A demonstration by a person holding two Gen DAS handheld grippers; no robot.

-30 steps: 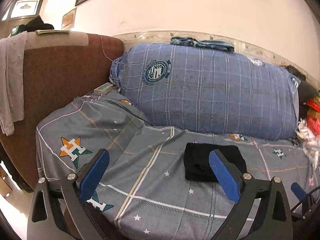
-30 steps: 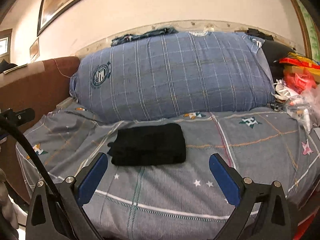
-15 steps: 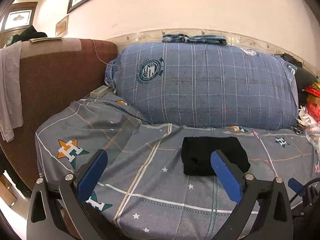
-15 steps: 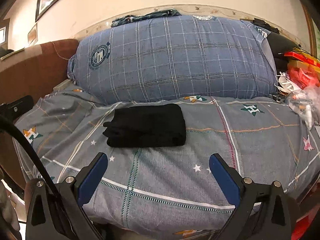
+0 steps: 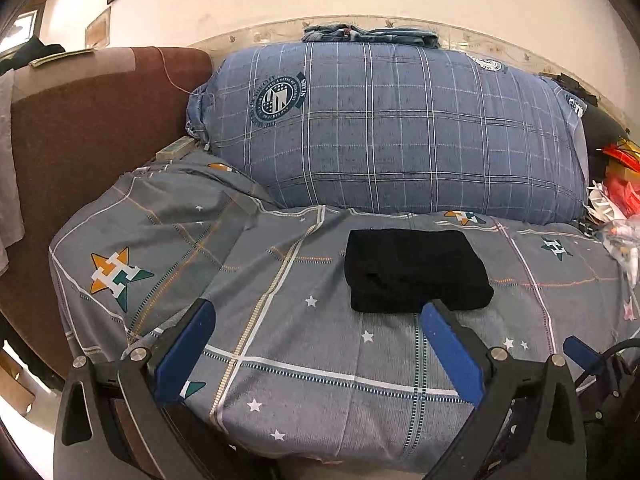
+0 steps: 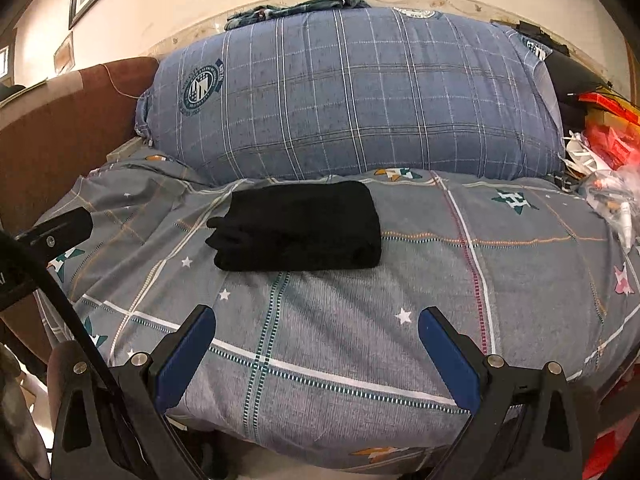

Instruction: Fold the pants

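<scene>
A grey star-print bedsheet (image 6: 400, 280) bears folded black pants (image 6: 296, 226); both tongs (image 5: 316, 320) (image 6: 316, 320) gape empty.

Your left gripper (image 5: 316, 312), fingers spread wide and empty, hangs over the sheet (image 5: 304, 344); the folded pants (image 5: 416, 270) lie just beyond your right fingertip (image 5: 434, 310), before the pillow (image 5: 400, 128).

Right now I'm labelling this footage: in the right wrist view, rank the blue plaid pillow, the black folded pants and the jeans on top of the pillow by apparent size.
1. Pillow, by far the largest.
2. Pants.
3. Jeans, only a thin strip showing; they lie farther back and partly hidden, so true size is unsure.
</scene>
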